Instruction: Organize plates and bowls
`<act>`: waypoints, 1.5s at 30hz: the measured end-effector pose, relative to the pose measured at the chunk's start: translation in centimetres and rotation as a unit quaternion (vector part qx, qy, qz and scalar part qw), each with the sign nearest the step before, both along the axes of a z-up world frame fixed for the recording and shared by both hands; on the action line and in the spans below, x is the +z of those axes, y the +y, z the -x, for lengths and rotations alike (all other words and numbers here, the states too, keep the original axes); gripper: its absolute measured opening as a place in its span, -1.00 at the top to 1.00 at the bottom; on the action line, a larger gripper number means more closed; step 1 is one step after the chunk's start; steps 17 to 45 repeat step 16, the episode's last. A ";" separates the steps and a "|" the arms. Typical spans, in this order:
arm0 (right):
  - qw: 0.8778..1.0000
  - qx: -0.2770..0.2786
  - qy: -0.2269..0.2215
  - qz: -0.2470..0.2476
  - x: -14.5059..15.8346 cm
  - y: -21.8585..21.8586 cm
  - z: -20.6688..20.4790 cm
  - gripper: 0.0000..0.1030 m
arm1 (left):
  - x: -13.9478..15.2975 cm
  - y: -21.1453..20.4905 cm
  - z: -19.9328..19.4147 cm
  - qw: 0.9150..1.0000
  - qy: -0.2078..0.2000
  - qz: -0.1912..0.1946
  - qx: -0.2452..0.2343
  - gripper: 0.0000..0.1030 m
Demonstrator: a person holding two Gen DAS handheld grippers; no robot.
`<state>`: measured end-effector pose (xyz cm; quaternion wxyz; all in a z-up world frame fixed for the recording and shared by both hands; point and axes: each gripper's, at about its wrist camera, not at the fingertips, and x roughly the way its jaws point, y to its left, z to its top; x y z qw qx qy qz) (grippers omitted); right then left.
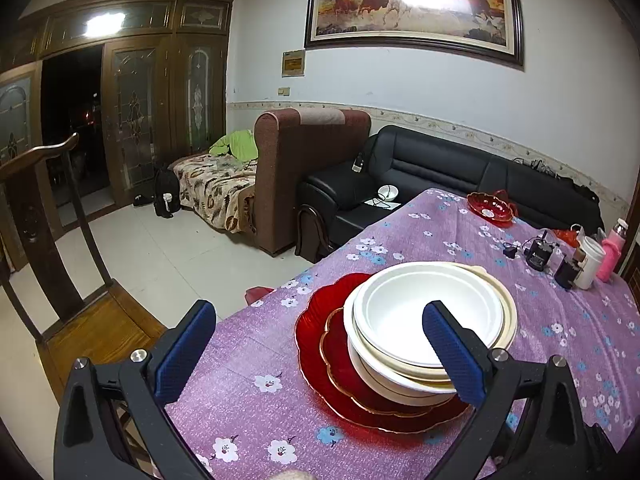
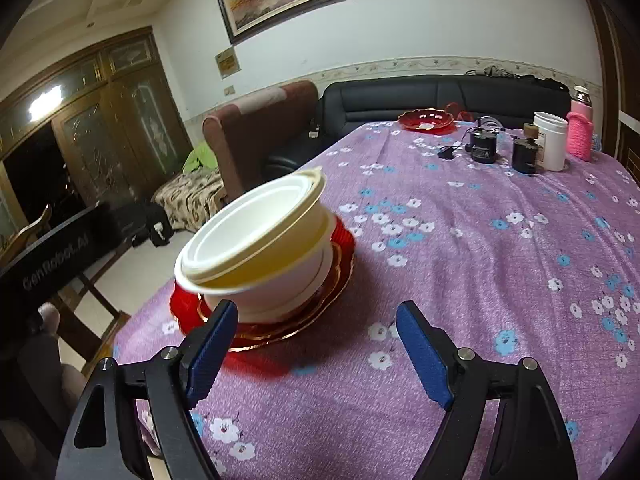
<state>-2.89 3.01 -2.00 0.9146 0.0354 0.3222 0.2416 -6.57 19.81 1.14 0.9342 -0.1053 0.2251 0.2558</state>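
Left gripper (image 1: 316,336): released, jaws spread wide, nothing pressed between the blue pads (image 1: 186,350). Right-hand pad in front of the near rim of the bowl stack, contact not clear; left-hand pad over the table edge and the floor beyond.

Right gripper (image 2: 316,344): released too, jaws apart over bare cloth in the lower middle of the frame, left-hand pad (image 2: 212,354) just before the red plates, not gripping them.

Stack of white and cream bowls (image 1: 430,328), nested, tilted slightly, resting on two red scalloped plates (image 1: 320,356) with gold rims, the smaller plate on the larger. All of it centre-right in the left wrist view, centre-left in the right wrist view, near the table edge.

Purple flowered tablecloth (image 1: 260,360) across the table. At the far end, upper right of the frame: another red dish (image 1: 490,206), a white cup (image 1: 592,260), a pink bottle (image 1: 612,254), small black devices (image 1: 538,254).

Beyond the table: black sofa (image 1: 440,164), brown armchair (image 1: 312,160), framed horse painting (image 1: 414,4) at the top, wooden chair (image 1: 52,240) at the left.
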 end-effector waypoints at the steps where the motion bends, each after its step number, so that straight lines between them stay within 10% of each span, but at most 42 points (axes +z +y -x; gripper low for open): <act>1: 1.000 0.004 -0.001 0.004 -0.1 0.2 0.1 -0.66 | -0.1 -0.2 0.0 1.000 0.003 -0.005 0.001 -1.00; 45: 0.999 0.027 0.006 0.015 -0.6 1.5 0.6 -0.66 | -0.3 -1.9 -0.1 0.999 0.023 -0.045 0.003 -1.00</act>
